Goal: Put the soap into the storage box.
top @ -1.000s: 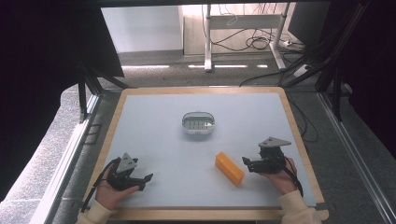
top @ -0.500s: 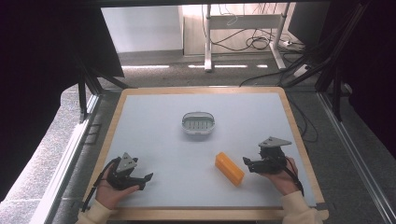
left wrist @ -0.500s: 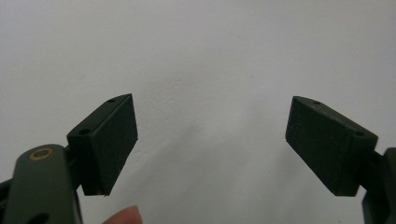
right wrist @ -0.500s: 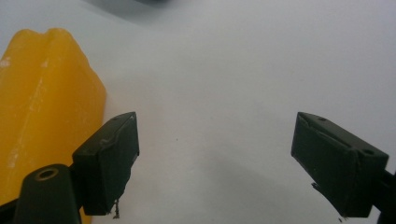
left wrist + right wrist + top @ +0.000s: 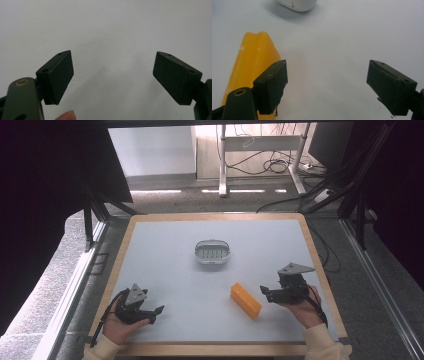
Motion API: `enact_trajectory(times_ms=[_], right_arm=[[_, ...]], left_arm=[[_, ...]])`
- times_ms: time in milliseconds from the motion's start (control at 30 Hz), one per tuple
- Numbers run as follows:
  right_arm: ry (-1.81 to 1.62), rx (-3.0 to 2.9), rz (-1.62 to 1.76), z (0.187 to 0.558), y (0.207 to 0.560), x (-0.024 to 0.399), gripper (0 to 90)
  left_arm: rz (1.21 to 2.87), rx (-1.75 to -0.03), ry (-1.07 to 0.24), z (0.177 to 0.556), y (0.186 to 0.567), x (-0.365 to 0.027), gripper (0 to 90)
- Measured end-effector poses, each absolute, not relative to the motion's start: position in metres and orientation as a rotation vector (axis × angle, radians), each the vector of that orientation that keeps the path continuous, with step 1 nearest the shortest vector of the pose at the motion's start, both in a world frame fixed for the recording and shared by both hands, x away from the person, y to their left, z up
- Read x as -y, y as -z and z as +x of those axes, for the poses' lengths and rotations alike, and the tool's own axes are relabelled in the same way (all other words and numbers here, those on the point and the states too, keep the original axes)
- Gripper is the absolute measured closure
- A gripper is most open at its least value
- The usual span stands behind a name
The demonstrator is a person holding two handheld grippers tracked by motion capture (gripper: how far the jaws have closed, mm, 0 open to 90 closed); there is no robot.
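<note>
Nearby, right hand-held gripper (image 5: 264, 292) closing yet apart, beside orange block (image 5: 245, 300), soap dish (image 5: 212, 252) beyond

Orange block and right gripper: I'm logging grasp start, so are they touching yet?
Apart. The high view shows bare table between the right gripper and the orange block; the right gripper view shows the block outside the open jaws.

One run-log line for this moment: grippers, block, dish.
right gripper: open, fingers just closing slightly, nothing between, beside orange block | left gripper: open, empty | soap dish: mid-table, apart from block
</note>
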State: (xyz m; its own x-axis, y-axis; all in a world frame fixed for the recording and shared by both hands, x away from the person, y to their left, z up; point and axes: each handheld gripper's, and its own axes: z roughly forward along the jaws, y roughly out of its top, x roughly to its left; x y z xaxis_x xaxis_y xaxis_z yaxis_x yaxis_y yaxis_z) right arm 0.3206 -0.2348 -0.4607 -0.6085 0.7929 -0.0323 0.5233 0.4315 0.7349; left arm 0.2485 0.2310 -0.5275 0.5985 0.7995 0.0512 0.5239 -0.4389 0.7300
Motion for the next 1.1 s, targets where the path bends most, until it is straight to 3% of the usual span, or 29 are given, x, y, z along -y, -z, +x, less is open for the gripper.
enact_trajectory(times_ms=[433, 1100], right_arm=[[-0.925, -2.391, 1.117, 0.326, 0.436, 0.207, 19.2], [-0.932, -2.461, 1.003, 0.312, 0.427, 0.186, 22.8]], left_arm=[[2.126, -1.027, -0.510, 0.247, 0.525, -0.233, 16.8], [2.143, -1.021, -0.502, 0.249, 0.527, -0.230, 16.8]])
